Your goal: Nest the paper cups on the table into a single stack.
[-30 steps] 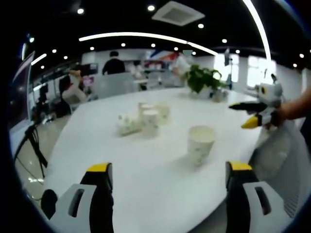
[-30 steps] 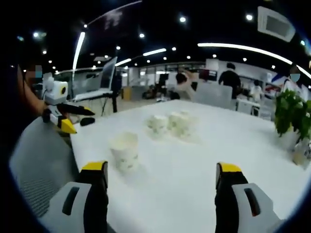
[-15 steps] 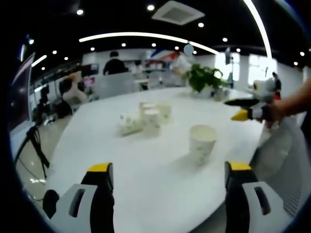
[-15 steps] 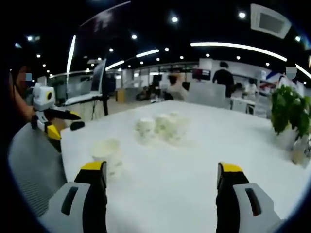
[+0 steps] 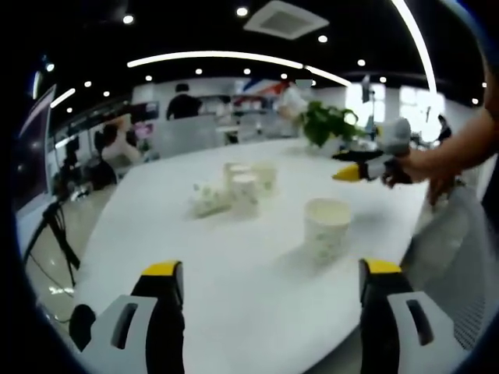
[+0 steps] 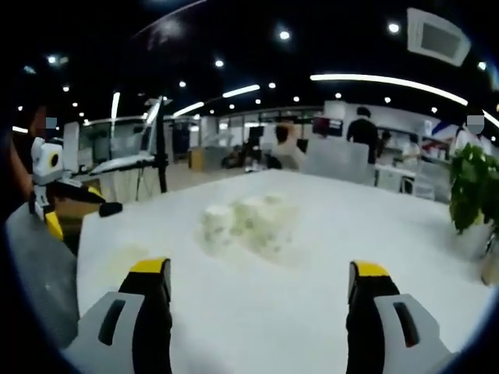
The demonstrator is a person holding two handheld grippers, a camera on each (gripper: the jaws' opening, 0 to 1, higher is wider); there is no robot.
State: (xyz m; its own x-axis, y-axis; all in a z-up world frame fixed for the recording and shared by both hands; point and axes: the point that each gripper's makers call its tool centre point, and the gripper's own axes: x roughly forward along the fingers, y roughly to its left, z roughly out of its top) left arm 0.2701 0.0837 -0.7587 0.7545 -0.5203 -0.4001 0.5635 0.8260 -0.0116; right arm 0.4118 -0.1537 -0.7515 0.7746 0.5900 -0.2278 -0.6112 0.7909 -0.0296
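A single paper cup (image 5: 326, 227) stands upright on the white table (image 5: 234, 288), near the cluster of cups (image 5: 234, 189); left gripper (image 5: 265, 273) and right gripper (image 6: 256, 269) hover, jaws wide apart, holding nothing.

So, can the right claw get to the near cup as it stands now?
Probably yes. The right claw hangs open above the table, just beyond the near cup, and nothing lies between them.

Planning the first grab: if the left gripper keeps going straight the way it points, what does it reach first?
Probably the lone upright paper cup, slightly right of center between the open fingers of the left gripper. The cluster of cups sits farther back; depth is uncertain.
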